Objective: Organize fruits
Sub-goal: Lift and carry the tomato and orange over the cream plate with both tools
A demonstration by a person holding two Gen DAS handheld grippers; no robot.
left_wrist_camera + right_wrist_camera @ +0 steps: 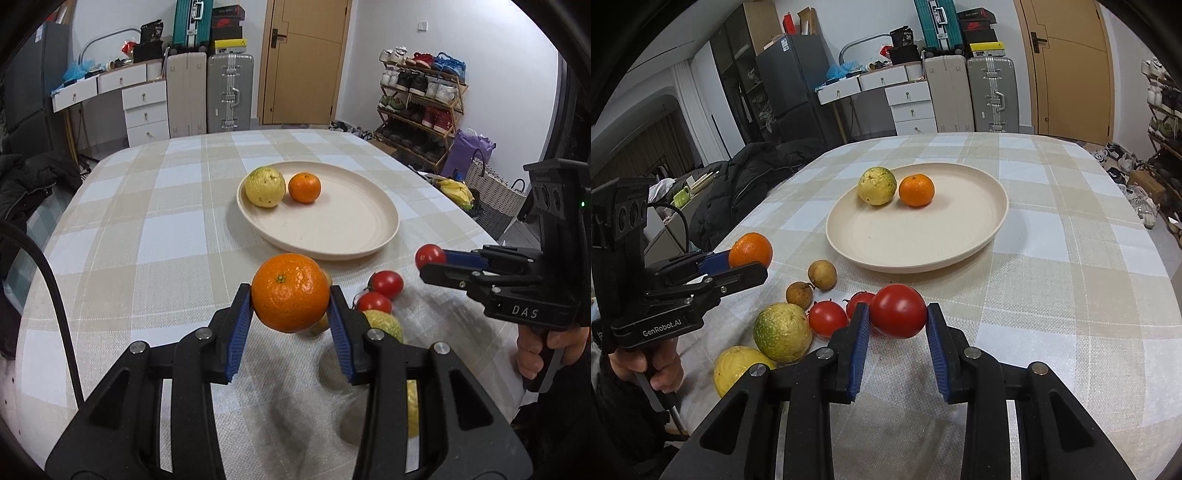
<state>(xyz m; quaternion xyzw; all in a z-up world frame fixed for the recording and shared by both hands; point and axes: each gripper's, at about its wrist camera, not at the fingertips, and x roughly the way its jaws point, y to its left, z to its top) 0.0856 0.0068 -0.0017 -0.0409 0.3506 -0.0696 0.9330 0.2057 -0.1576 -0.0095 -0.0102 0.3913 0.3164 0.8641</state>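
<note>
The left gripper (291, 295) is closed on an orange (290, 291), its blue pads (240, 325) pressing both sides of the fruit, which is lifted clear of the checked tablecloth (147, 229). The right gripper (898, 312) is likewise clamped on a red tomato (898, 311), held between its blue pads (860, 347) above the cloth.

Ahead of both grippers sits a cream plate (923, 251). On its far side rest a yellow-green guava (877, 185) and a small orange (916, 190), touching or nearly so.

Just left of the right gripper's held tomato lie two more tomatoes (827, 318), close together. Further left of them lie a green-yellow guava (783, 331) and a yellow guava (738, 367), side by side. Beyond these, between the left gripper and the plate, lie two small brown fruits (822, 274), near each other.

The person's hand (661, 365) grips the left tool's handle.
</note>
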